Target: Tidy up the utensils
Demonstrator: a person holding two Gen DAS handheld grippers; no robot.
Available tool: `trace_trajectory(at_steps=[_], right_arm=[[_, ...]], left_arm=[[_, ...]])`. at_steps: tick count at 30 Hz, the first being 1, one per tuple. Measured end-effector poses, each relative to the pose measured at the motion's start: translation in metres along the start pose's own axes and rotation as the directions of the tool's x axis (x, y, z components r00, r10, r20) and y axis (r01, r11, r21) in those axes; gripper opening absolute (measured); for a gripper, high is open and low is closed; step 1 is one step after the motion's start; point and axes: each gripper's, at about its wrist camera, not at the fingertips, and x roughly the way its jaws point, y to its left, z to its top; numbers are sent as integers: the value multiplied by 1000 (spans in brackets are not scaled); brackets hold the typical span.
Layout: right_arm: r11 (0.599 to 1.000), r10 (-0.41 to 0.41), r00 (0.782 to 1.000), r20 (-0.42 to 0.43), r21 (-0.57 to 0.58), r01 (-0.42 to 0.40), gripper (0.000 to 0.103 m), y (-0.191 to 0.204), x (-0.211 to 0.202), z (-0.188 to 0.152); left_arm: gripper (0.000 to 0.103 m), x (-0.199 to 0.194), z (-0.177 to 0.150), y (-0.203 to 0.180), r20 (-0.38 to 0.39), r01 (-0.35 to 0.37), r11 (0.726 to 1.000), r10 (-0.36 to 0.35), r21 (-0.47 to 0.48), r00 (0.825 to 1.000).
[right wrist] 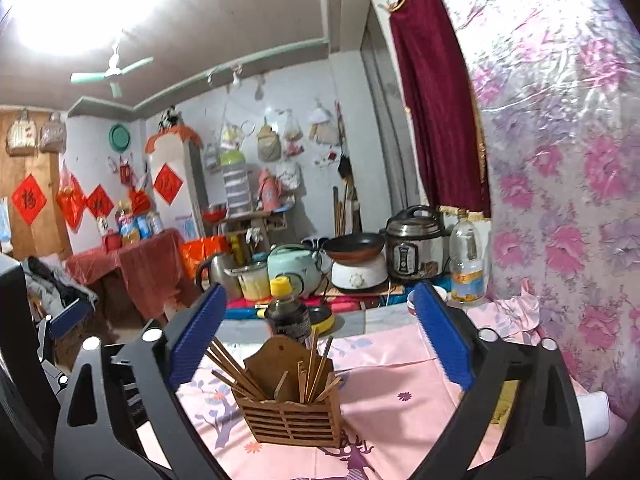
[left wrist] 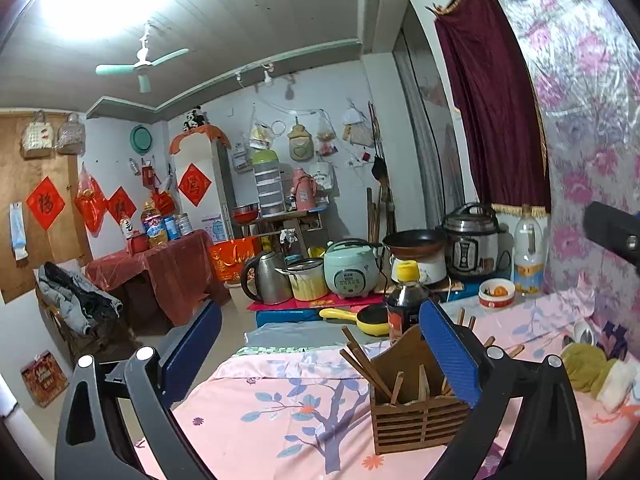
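A slatted wooden utensil holder [left wrist: 416,416] [right wrist: 288,416] stands upright on the pink flowered tablecloth [left wrist: 280,420] [right wrist: 400,376]. Several brown chopsticks [left wrist: 362,360] [right wrist: 236,364] lean out of its compartments. My left gripper [left wrist: 320,308] is open and holds nothing; its right finger [left wrist: 448,352] covers part of the holder. My right gripper [right wrist: 320,288] is also open and empty, with the holder ahead between its fingers and untouched. At the far left of the right wrist view I see a blue pad of the left gripper [right wrist: 70,316].
A dark sauce bottle with a yellow cap [left wrist: 404,304] [right wrist: 286,312] stands just behind the holder, beside a small yellow pan [left wrist: 370,320]. A bowl [left wrist: 496,292], an oil bottle [left wrist: 528,256], cookers and a kettle [left wrist: 266,280] line the back. A yellow-green cloth [left wrist: 588,368] lies at right.
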Motion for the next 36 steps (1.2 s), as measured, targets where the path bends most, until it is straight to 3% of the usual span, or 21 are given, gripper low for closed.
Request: trace_trajectory(at_steps=[5,12,14,21,29,36], right_arm=[[1000,-18,1000,0,24,18,97,-7,-11,2],[998,-58,993,-107,3,59,97,-4,8,-16],[996,-91,986,-141,-18,90,97,-2,16,-27],[994,-96,963,-250,-73,80,97,13,46,-69],[971,-173,961,-215,-203,129,97,18,25,-107],[987,-132,963,-236,-119,107,97,7,17,-100]], left_arm=[[97,-13,4,10,13,10,1000,-10,-19,1000],[97,-7,0,27,-75,55,994,-62,-93,995],[97,-3,-14,30,-100,54,995,-62,-84,993],[97,22,-57,38,-218,2,995,-24,-99,976],[97,17,-70,35,-224,3,993,-30,-121,974],[97,3,-78,23,-216,11,996,-30,-91,976]])
